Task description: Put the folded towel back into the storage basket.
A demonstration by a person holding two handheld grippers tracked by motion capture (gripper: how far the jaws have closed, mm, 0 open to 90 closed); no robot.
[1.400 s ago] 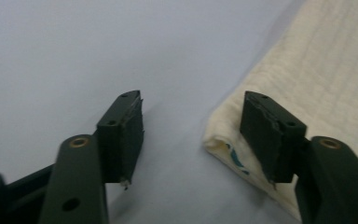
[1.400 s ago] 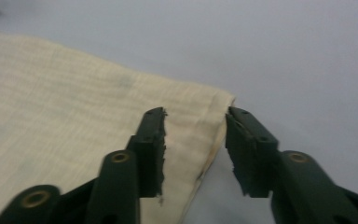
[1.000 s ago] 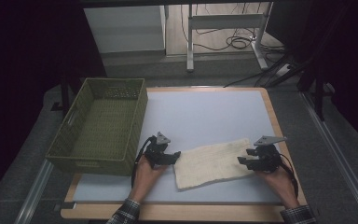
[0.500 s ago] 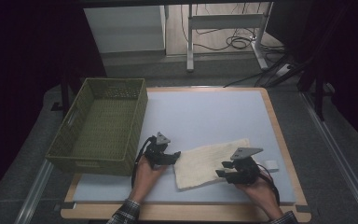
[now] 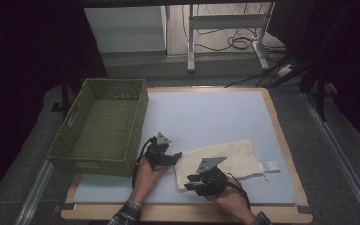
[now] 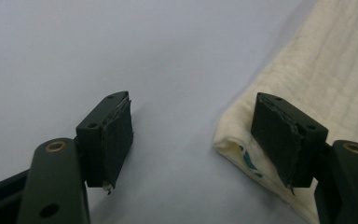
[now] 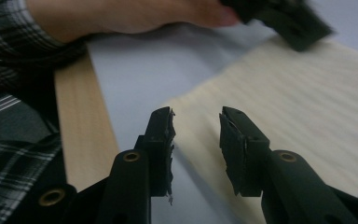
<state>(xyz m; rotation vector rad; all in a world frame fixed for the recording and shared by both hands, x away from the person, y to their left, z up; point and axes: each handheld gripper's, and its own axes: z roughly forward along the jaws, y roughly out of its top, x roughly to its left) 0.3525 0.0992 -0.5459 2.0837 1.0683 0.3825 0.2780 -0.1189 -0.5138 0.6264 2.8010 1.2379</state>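
Cream cloth (image 5: 222, 161): flat on your bench (image 5: 215, 112), near centre. Your left claw (image 5: 172, 157): at its left corner, jaws wide, gripping nothing. Your right claw (image 5: 191, 183): at its near-left edge, jaws just narrowing, empty. Green basket (image 5: 101, 126): far left.

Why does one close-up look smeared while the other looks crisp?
Right gripper view: the cream quilted cloth and the other black gripper are streaked with blur. Left gripper view: the cloth's folded edge is sharp. High view: dim, dark surroundings.

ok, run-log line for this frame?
cloth: flat on table | left hand-held gripper: open at cloth edge | right hand-held gripper: closing, nothing gripped
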